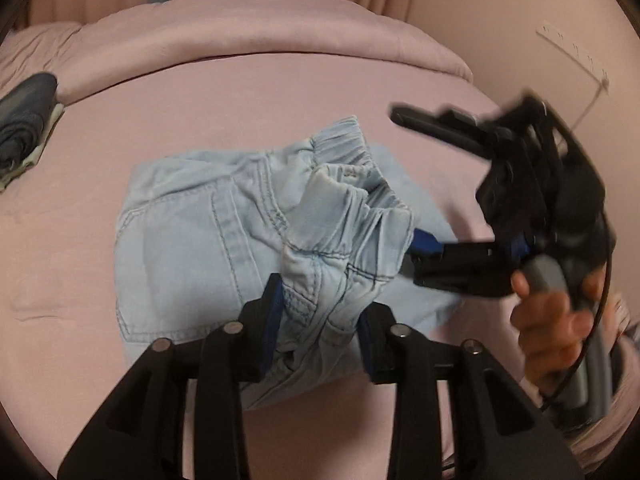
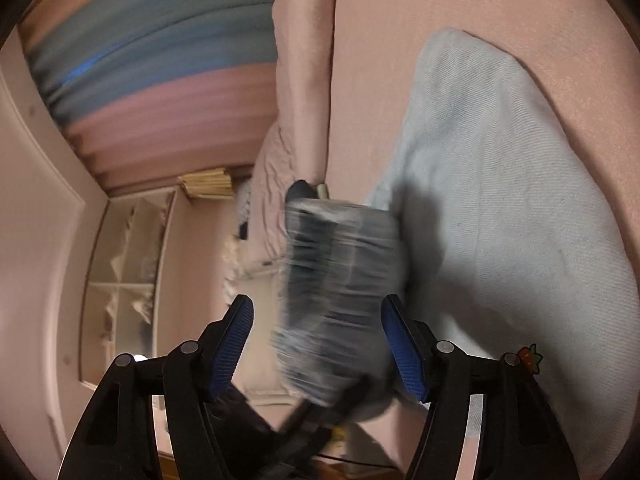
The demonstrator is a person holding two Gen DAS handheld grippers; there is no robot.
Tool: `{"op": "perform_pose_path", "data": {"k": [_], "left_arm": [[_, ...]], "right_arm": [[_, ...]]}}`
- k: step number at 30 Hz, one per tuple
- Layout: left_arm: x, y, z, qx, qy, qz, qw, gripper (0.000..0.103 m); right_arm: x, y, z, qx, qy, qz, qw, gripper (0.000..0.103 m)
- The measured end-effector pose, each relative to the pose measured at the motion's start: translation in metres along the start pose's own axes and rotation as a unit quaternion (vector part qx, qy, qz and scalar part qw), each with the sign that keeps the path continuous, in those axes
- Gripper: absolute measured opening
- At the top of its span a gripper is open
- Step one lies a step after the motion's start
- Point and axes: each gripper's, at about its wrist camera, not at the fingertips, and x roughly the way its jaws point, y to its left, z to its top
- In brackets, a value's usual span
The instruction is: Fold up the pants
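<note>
A: Pants are lying folded on the pink bed, with the gathered waistband bunching up at the end toward both tools.

B: The left tool is straddling that waistband, its blue pads standing slightly apart with the denim between them, looking slack rather than pinched.

A: The right tool is standing wide, gripping nothing; the waistband is blurring between its pads.

B: The bundle's length is running away from the waistband, and the left tool is sitting nearer.
</note>
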Motion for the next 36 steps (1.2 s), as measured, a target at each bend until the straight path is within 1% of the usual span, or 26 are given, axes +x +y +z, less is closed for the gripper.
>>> {"op": "perform_pose_path", "data": {"k": [1, 2, 3, 4, 5, 7, 8, 9, 11, 12, 13, 14, 15, 16, 17, 19, 20, 22, 25, 27, 29, 31, 33, 34, 35, 36], "left_arm": [[-0.002, 0.001, -0.001, 0.000, 0.000, -0.012, 0.9999, 0.059], [-0.007, 0.002, -0.003, -0.004, -0.003, -0.025, 0.9997, 0.071], [-0.014, 0.005, -0.005, -0.010, -0.011, -0.029, 0.9995, 0.094], [-0.021, 0.007, -0.007, -0.015, -0.021, -0.026, 0.9993, 0.101], [-0.028, 0.013, -0.011, -0.022, -0.033, -0.026, 0.9989, 0.100], [-0.038, 0.030, -0.018, -0.046, -0.035, -0.032, 0.9978, 0.100], [-0.043, 0.038, -0.023, -0.063, -0.036, -0.030, 0.9969, 0.100], [-0.047, 0.050, -0.030, -0.085, -0.036, -0.026, 0.9954, 0.100], [-0.054, 0.070, -0.043, -0.125, -0.035, -0.021, 0.9914, 0.100], [-0.058, 0.082, -0.051, -0.146, -0.035, -0.018, 0.9885, 0.100], [-0.059, 0.091, -0.055, -0.163, -0.034, -0.014, 0.9859, 0.100], [-0.062, 0.101, -0.061, -0.180, -0.034, -0.010, 0.9831, 0.100], [-0.065, 0.110, -0.067, -0.195, -0.035, -0.005, 0.9801, 0.100], [-0.068, 0.117, -0.072, -0.208, -0.036, -0.001, 0.9774, 0.100], [-0.067, 0.117, -0.072, -0.216, -0.036, 0.002, 0.9758, 0.100], [-0.068, 0.122, -0.077, -0.230, -0.035, 0.005, 0.9725, 0.100], [-0.069, 0.124, -0.079, -0.235, -0.034, 0.006, 0.9714, 0.100], [-0.070, 0.127, -0.081, -0.234, -0.035, 0.009, 0.9716, 0.100], [-0.065, 0.118, -0.074, -0.229, -0.035, 0.010, 0.9729, 0.100], [-0.062, 0.117, -0.071, -0.227, -0.033, 0.009, 0.9732, 0.100], [-0.057, 0.121, -0.068, -0.227, -0.031, 0.005, 0.9735, 0.100], [-0.051, 0.120, -0.063, -0.221, -0.027, 0.003, 0.9749, 0.100], [-0.046, 0.115, -0.054, -0.208, -0.023, 0.004, 0.9778, 0.100], [-0.043, 0.113, -0.048, -0.201, -0.022, 0.007, 0.9793, 0.100], [-0.041, 0.108, -0.042, -0.191, -0.020, 0.009, 0.9812, 0.100], [-0.040, 0.105, -0.038, -0.185, -0.021, 0.009, 0.9825, 0.100]], "right_arm": [[0.000, 0.001, -0.001, 0.000, 0.003, -0.008, 1.000, 0.072], [0.003, 0.001, -0.002, -0.004, 0.009, -0.023, 1.000, 0.072], [0.007, 0.003, 0.000, -0.007, 0.012, -0.033, 0.999, 0.072], [0.004, 0.003, 0.002, -0.009, 0.014, -0.044, 0.999, 0.072], [0.007, 0.004, 0.000, -0.013, 0.016, -0.058, 0.998, 0.072], [0.014, 0.009, 0.006, -0.020, 0.019, -0.076, 0.997, 0.072], [0.019, 0.012, 0.007, -0.026, 0.023, -0.089, 0.995, 0.072], [0.022, 0.015, 0.008, -0.038, 0.028, -0.107, 0.993, 0.072], [0.024, 0.021, 0.007, -0.070, 0.040, -0.154, 0.985, 0.070], [0.030, 0.025, 0.005, -0.089, 0.046, -0.178, 0.979, 0.068], [0.037, 0.030, 0.003, -0.112, 0.050, -0.206, 0.971, 0.059], [0.041, 0.033, 0.001, -0.132, 0.054, -0.227, 0.963, 0.048], [0.045, 0.037, -0.002, -0.153, 0.055, -0.252, 0.954, 0.043], [0.046, 0.039, -0.004, -0.170, 0.053, -0.272, 0.946, 0.040], [0.049, 0.041, -0.004, -0.184, 0.051, -0.283, 0.940, 0.037], [0.053, 0.052, -0.011, -0.231, 0.045, -0.303, 0.924, 0.034], [0.052, 0.057, -0.013, -0.245, 0.045, -0.303, 0.920, 0.033], [0.046, 0.069, -0.009, -0.254, 0.038, -0.289, 0.922, 0.032], [0.025, 0.084, 0.006, -0.253, 0.013, -0.273, 0.928, 0.032], [0.015, 0.090, 0.014, -0.255, 0.000, -0.280, 0.925, 0.032], [0.005, 0.086, 0.017, -0.250, -0.006, -0.288, 0.925, 0.032], [-0.001, 0.071, 0.021, -0.230, -0.007, -0.302, 0.925, 0.032], [0.002, 0.058, 0.024, -0.219, -0.004, -0.312, 0.925, 0.032], [0.004, 0.052, 0.025, -0.218, -0.001, -0.319, 0.922, 0.032], [0.004, 0.043, 0.028, -0.217, -0.002, -0.333, 0.918, 0.032], [0.004, 0.040, 0.030, -0.216, -0.001, -0.334, 0.918, 0.032]]}}
